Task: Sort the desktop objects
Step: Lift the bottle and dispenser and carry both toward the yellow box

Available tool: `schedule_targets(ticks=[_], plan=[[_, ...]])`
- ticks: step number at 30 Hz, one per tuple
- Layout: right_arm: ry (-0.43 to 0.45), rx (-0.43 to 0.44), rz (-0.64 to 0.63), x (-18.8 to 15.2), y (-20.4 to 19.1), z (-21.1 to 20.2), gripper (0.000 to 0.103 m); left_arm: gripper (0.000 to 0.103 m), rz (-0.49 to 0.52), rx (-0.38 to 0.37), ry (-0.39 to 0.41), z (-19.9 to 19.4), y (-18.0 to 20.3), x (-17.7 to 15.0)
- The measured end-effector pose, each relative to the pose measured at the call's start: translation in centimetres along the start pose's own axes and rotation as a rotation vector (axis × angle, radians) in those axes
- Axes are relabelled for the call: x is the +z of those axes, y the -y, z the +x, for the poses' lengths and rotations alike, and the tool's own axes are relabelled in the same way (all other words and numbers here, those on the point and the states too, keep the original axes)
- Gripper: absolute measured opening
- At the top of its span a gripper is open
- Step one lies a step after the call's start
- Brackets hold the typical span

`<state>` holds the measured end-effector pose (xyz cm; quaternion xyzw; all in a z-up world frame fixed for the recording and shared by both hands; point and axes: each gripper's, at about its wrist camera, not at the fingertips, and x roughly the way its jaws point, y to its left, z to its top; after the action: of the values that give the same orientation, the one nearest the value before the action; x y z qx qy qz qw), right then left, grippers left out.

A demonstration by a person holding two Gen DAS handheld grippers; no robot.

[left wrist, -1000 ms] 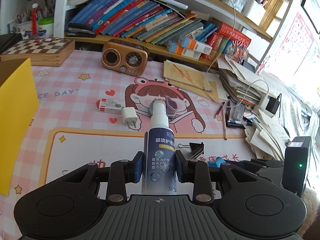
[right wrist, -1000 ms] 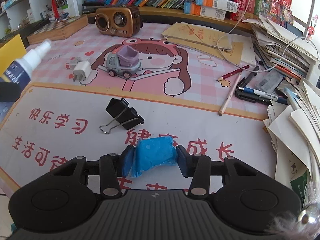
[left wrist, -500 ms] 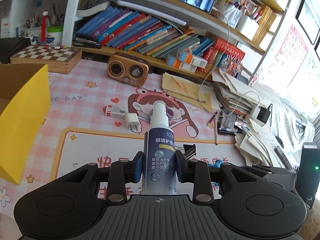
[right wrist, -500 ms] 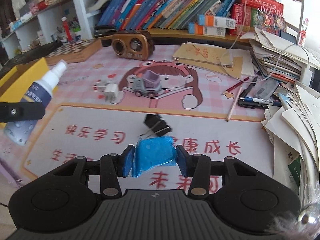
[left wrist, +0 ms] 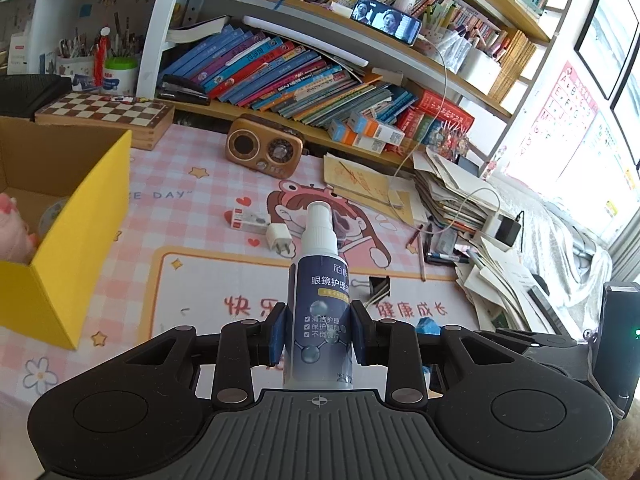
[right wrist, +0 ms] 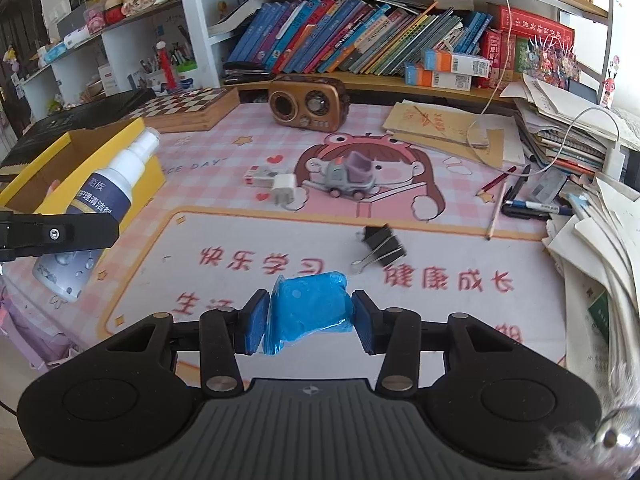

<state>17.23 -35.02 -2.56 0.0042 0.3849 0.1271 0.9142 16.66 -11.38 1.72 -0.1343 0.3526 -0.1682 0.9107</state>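
Observation:
My left gripper (left wrist: 319, 330) is shut on a dark blue spray bottle (left wrist: 320, 300) with a white nozzle, held in the air above the desk mat. The bottle also shows at the left of the right wrist view (right wrist: 96, 208), in front of the yellow cardboard box (right wrist: 92, 160). My right gripper (right wrist: 307, 320) is shut on a crumpled blue packet (right wrist: 308, 308), raised over the mat. The open yellow box (left wrist: 80, 216) stands at the left of the left wrist view, with a pink soft thing inside it.
On the mat lie a black binder clip (right wrist: 382, 242), a white charger plug (right wrist: 283, 189), a small red-and-white box (right wrist: 258, 176) and a grey toy truck (right wrist: 348, 174). A brown radio (right wrist: 306, 102), a chessboard (right wrist: 180, 106), pens and paper stacks (right wrist: 600, 240) line the back and right.
Both grippers have risen and drawn back from the desk with their loads. The left gripper has shifted towards the yellow box, which now shows its open inside.

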Motion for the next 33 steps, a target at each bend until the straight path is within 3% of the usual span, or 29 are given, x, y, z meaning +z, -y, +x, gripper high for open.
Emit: schedule_targets(ticks=[21, 33], plan=[[-0.051, -0.042, 0.006, -6.5, -12.4, -3.7, 0.042, 0.031, 0.014, -0.108, -0.075, -7.8, -7.1, -4.9], [-0.051, -0.038, 0.011, -9.3, -18.2, -5.3, 0.042, 0.031, 0.002, -0.096, -0.078, -12.3, -11.2, -7.4]])
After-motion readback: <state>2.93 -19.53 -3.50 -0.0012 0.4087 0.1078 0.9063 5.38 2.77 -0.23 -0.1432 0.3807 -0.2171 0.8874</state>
